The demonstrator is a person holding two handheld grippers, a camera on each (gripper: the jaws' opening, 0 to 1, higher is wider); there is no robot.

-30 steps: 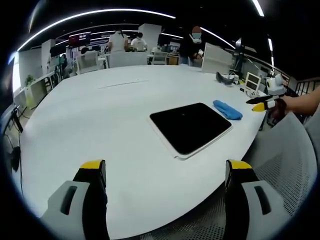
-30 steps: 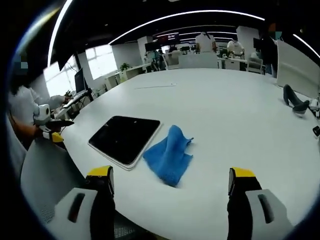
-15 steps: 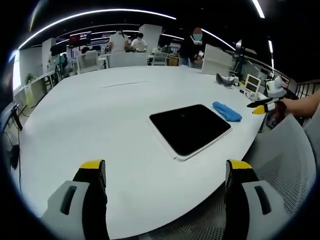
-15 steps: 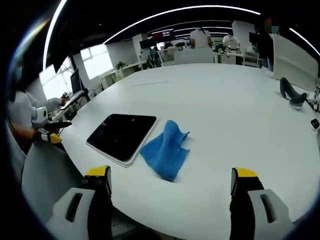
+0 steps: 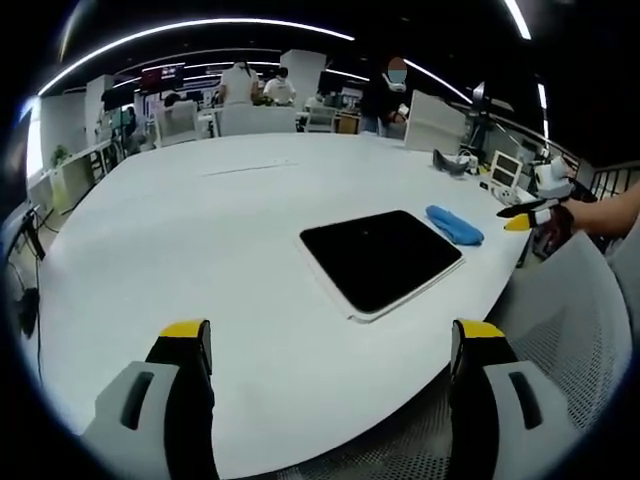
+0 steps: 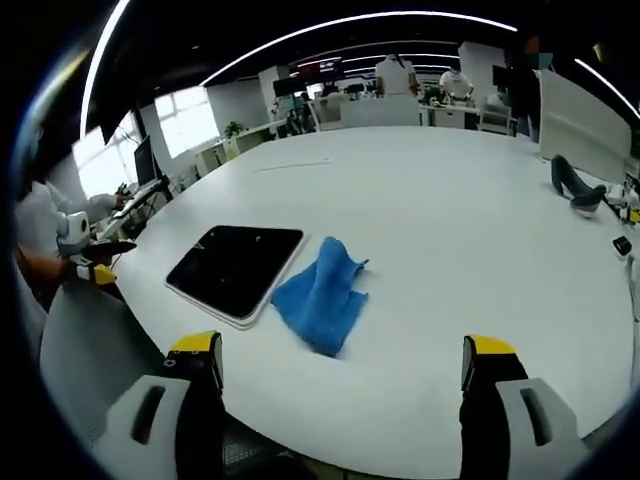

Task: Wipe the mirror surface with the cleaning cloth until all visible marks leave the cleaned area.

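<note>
**Right camera drifts back; mirror and cloth untouched**

Since a second ago the right gripper view has pulled slightly away, so mirror and cloth sit higher and smaller; the things themselves lie as before.

Left gripper view: the left gripper (image 5: 330, 350) has its jaws spread wide, empty. The mirror (image 5: 382, 257), a flat dark glossy rectangle with rounded corners and pale rim, lies at 1 o'clock on the smooth white table (image 5: 200, 230), long axis running toward 2 o'clock. The crumpled blue cleaning cloth (image 5: 454, 223) lies just beyond its far end.

Right gripper view: the right gripper (image 6: 340, 355) is likewise wide apart, empty. Here the soft folded cloth lies at 12 o'clock, touching the mirror's right edge, and a dark curved object (image 6: 577, 186) lies at 2 o'clock
</note>
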